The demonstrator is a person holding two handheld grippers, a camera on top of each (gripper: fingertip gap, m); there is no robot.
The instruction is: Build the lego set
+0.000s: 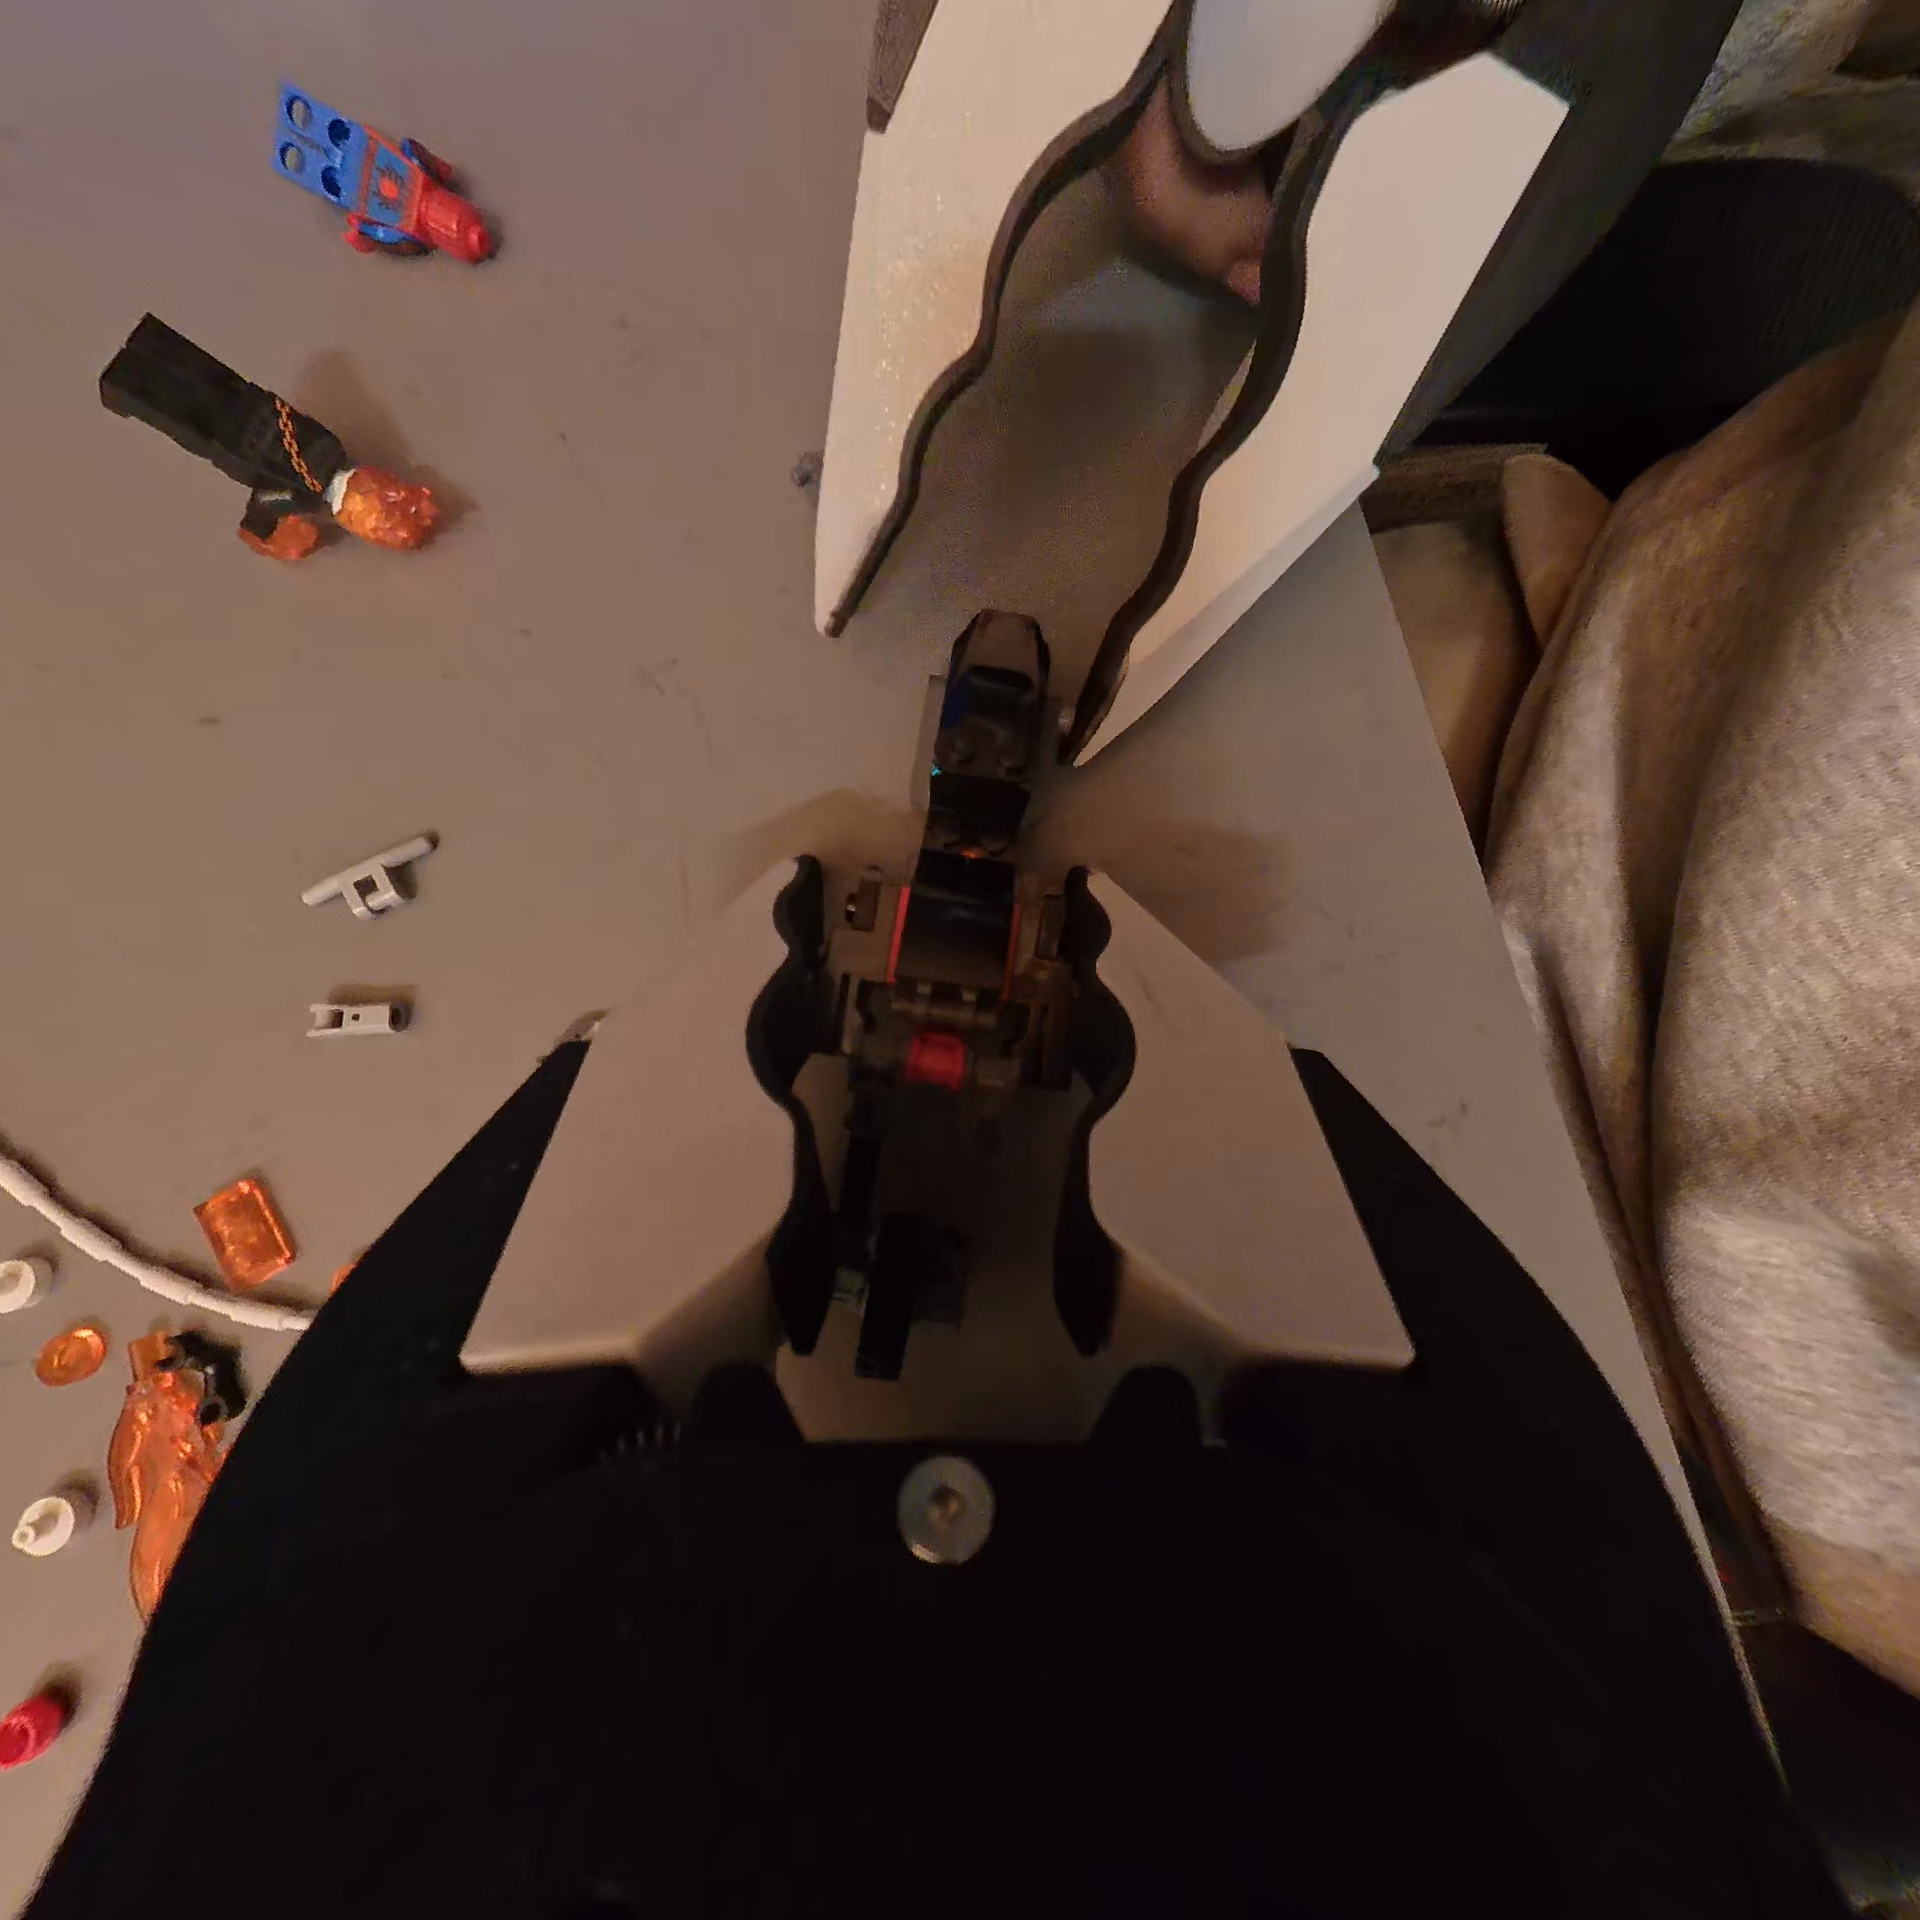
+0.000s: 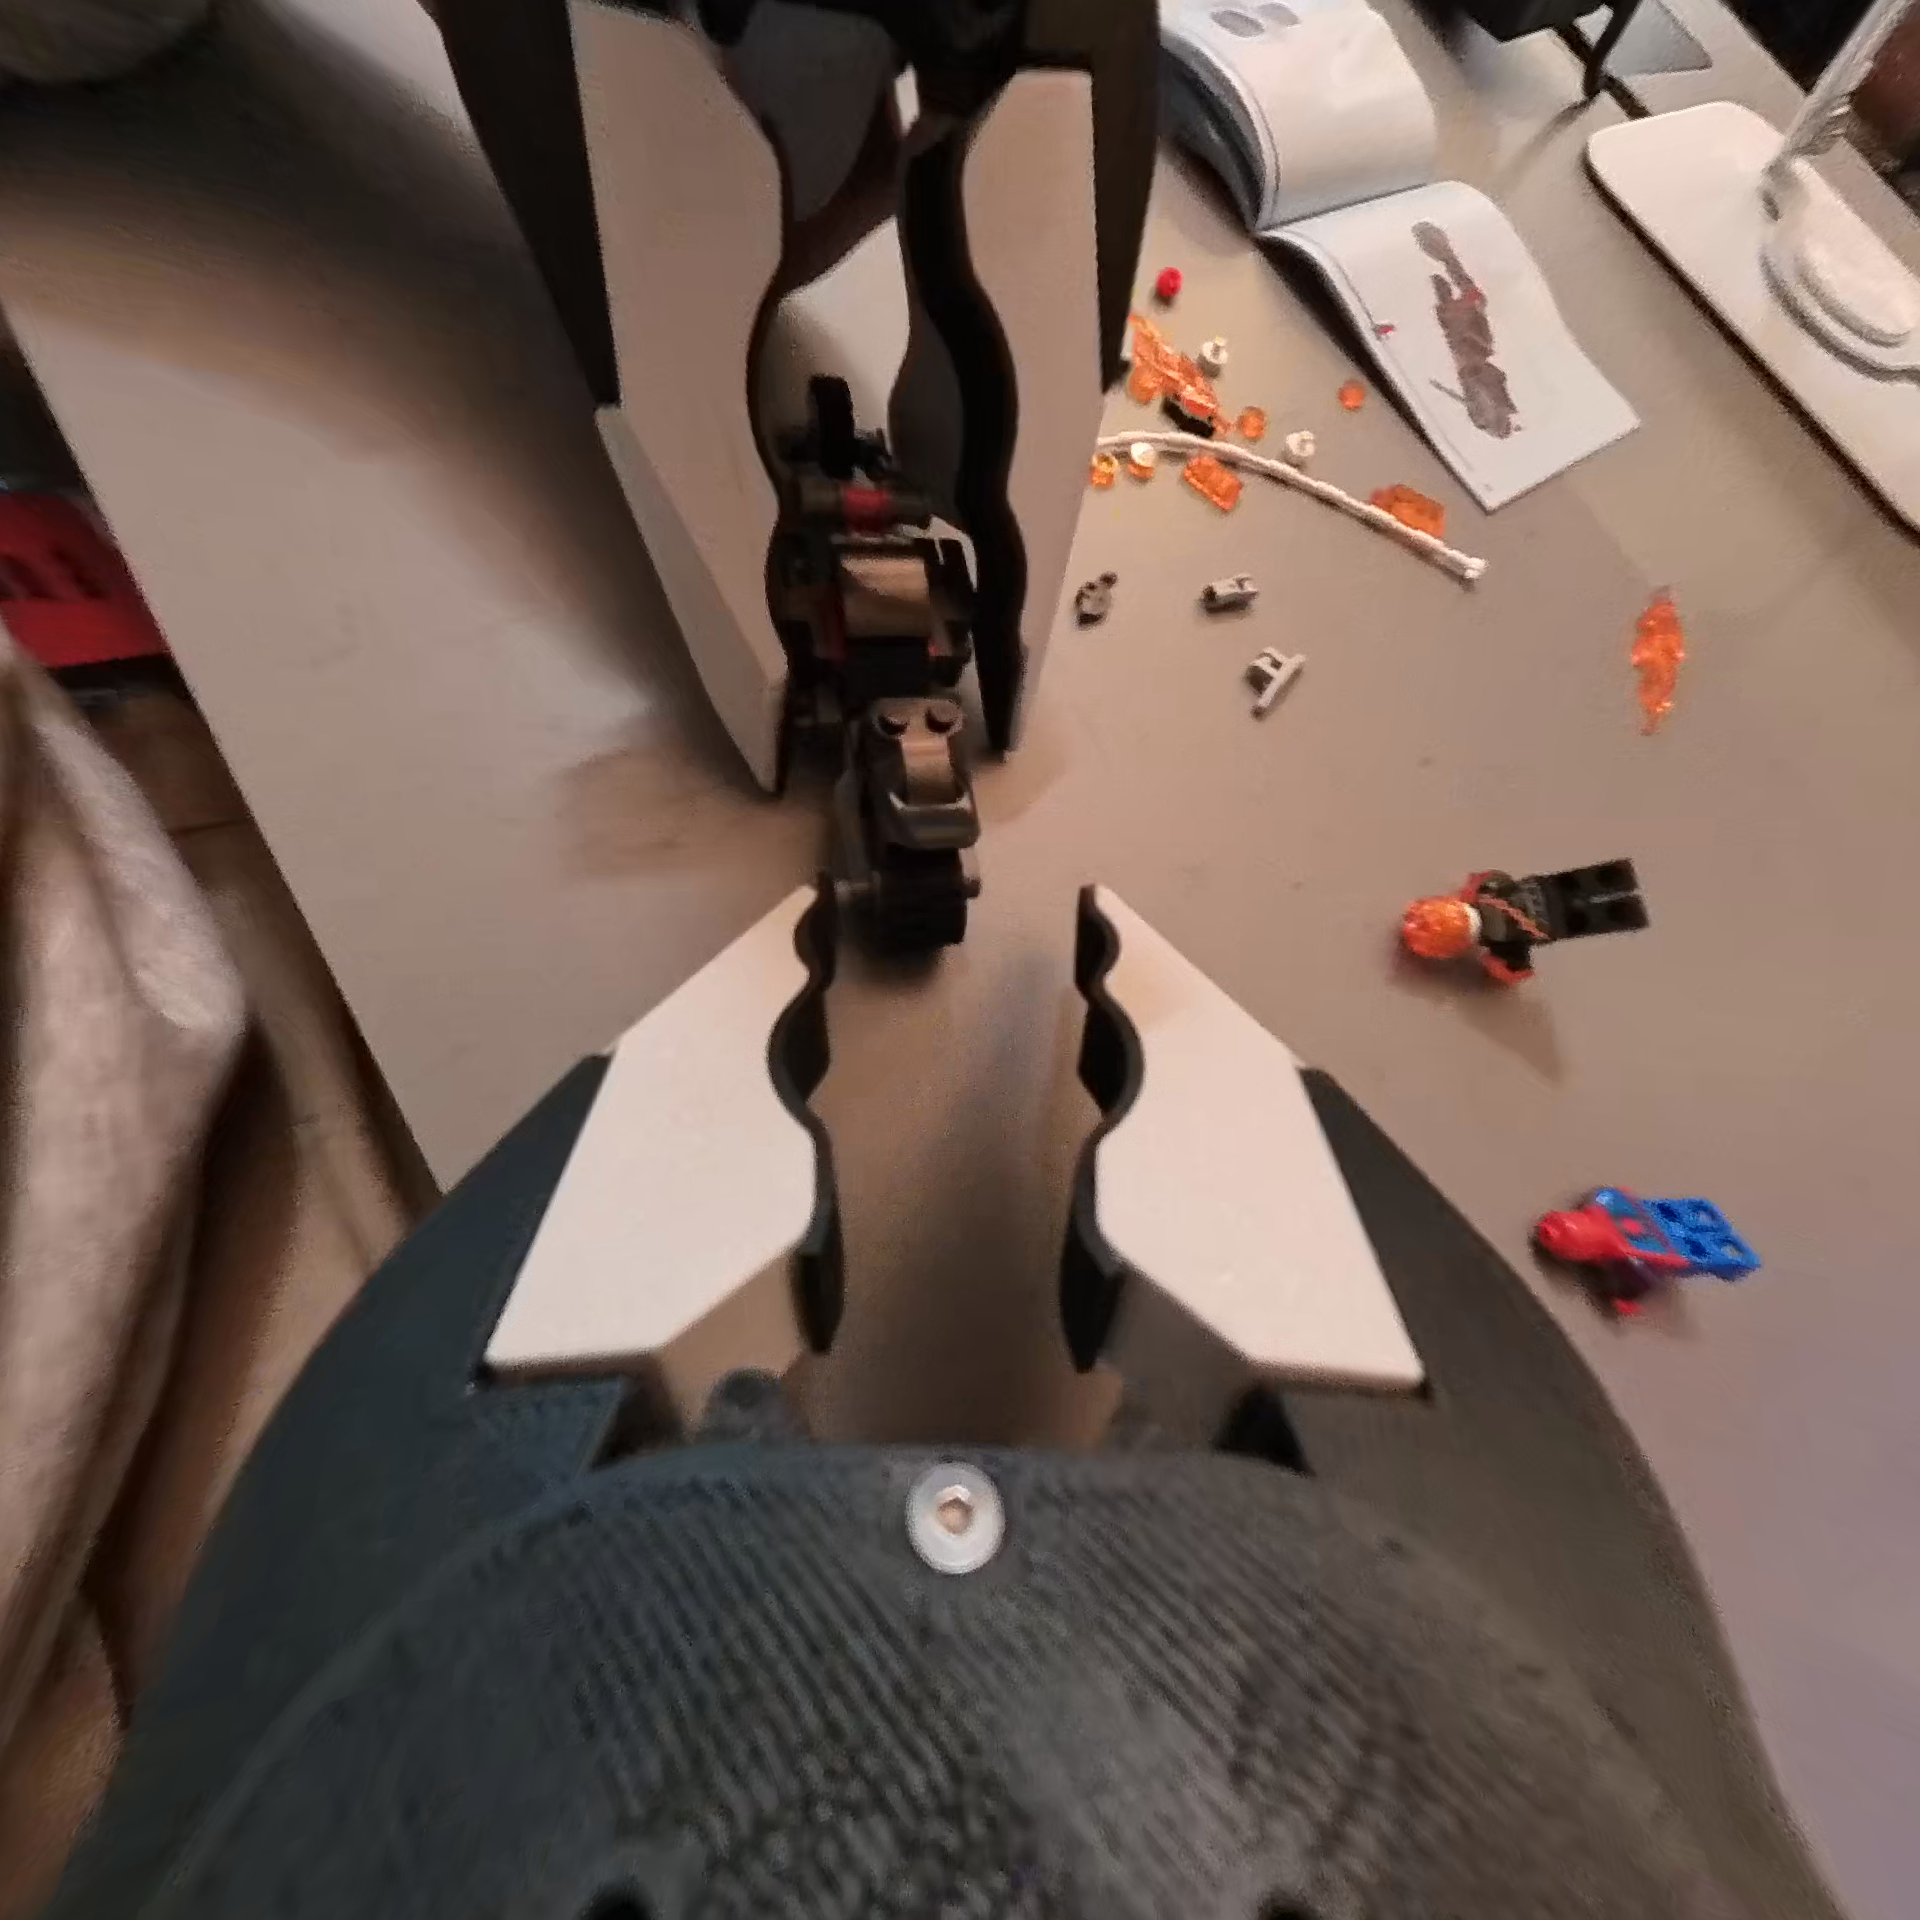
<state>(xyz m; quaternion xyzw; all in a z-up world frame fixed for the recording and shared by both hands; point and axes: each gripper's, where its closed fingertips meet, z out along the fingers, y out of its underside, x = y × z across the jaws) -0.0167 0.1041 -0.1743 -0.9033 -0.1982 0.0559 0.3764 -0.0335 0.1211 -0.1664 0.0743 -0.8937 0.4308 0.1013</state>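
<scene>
A dark lego build (image 1: pixel 956 935) with a red piece, shaped like a motorcycle, is held low over the grey table (image 1: pixel 571 623). My left gripper (image 1: pixel 940 883) is shut on its rear half. In the right wrist view the left gripper (image 2: pixel 883 748) comes in from the top, clamped on the build (image 2: pixel 904 831). My right gripper (image 2: pixel 951 904) is open, its fingertips on either side of the build's front end; the left fingertip is close to it and the right one stands apart. In the left wrist view the right gripper (image 1: pixel 961 686) reaches in from above.
A red-and-blue minifigure (image 2: pixel 1631 1247) and a black minifigure with an orange flame head (image 2: pixel 1507 920) lie on the table. Small grey pieces (image 1: pixel 369 873), orange transparent parts (image 1: pixel 244 1231), a white string (image 2: pixel 1299 488) and an open instruction booklet (image 2: pixel 1455 312) lie farther off. The table edge and beige cloth (image 1: pixel 1714 935) are close by. Left and right tips are no more than a few centimetres apart.
</scene>
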